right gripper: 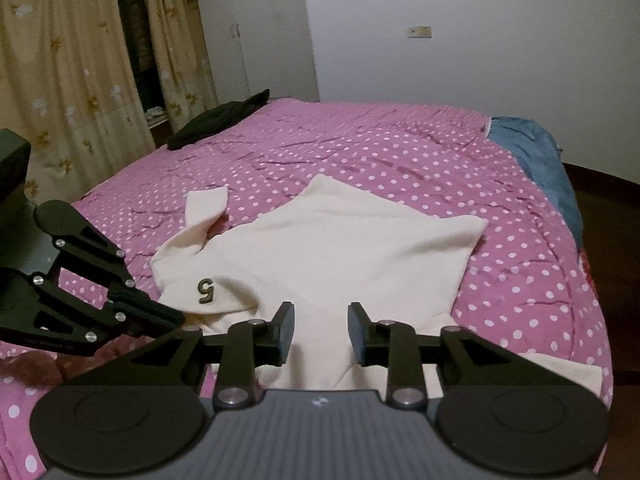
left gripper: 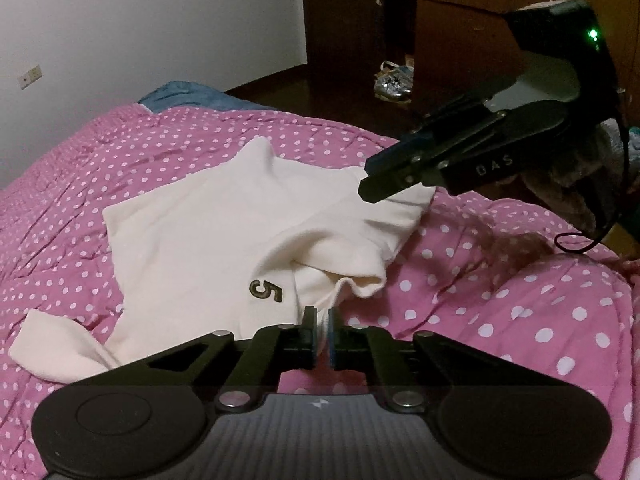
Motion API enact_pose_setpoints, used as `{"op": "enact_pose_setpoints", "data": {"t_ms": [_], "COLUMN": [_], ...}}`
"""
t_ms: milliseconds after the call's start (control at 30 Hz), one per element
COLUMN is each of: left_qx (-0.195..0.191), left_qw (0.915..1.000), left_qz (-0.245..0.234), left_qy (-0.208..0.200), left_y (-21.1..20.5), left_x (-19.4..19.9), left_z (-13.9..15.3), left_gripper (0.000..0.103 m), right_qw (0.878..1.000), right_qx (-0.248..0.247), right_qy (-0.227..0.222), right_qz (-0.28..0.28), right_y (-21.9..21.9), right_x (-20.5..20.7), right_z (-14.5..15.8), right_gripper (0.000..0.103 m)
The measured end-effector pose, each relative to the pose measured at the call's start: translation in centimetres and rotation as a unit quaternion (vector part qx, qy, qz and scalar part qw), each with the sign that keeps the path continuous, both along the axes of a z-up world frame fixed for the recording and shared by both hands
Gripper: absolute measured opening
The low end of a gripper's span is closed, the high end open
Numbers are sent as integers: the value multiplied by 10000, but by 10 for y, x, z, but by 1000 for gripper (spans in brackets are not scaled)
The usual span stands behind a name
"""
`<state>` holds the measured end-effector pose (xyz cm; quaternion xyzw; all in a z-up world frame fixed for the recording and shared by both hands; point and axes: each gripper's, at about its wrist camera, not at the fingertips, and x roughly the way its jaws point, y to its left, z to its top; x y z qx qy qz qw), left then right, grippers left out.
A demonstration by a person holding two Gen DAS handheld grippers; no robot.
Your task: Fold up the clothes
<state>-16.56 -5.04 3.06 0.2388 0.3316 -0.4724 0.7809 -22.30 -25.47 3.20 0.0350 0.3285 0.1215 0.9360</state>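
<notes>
Right now the left gripper (left gripper: 322,330) sits nearest, jaws narrowed to a slim gap with a cream fold of the sweater (left gripper: 224,232) between the pads; a firm pinch looks likely but is not certain. Farther right, the right gripper (right gripper: 320,330) hovers with jaws wide above the near hem. The sweater lies rumpled mid-bed on the pink dotted quilt (right gripper: 400,148). Best to seat the right jaws deep on one layer, then lift both evenly.

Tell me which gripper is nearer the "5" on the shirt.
Left. The left gripper sits at the shirt edge beside the 5; the right gripper is over the shirt's far side.
</notes>
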Motion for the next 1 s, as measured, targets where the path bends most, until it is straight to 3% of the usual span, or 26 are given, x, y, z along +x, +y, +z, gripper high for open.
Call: {"op": "enact_pose_setpoints", "data": {"t_ms": [333,667,733,767,1000], "left_qx": [-148,-410,-429,-420,-167], "left_qw": [9994,9984,9983,9984,9986], "left_qz": [101,153,114,98,-40], "left_qy": [-291,-347,-376,-378,-496], "left_y": [4,8,8,8,1], "left_x": [-5,-3,-3,-2,0], "left_z": [-2,6,6,5,-4], "left_gripper": [6,7,13,18,19], "right_qw": [9997,9938,9913,9902,9846], "right_qx": [-216,-430,-476,-482,-833], "right_qy": [27,175,233,282,527], "right_qz": [121,1007,1208,1277,1443], "right_y": [0,28,35,39,60], "right_x": [-11,-7,-4,-1,16], "right_z": [2,-2,-5,-7,-24], "right_gripper": [29,29,29,29,27]}}
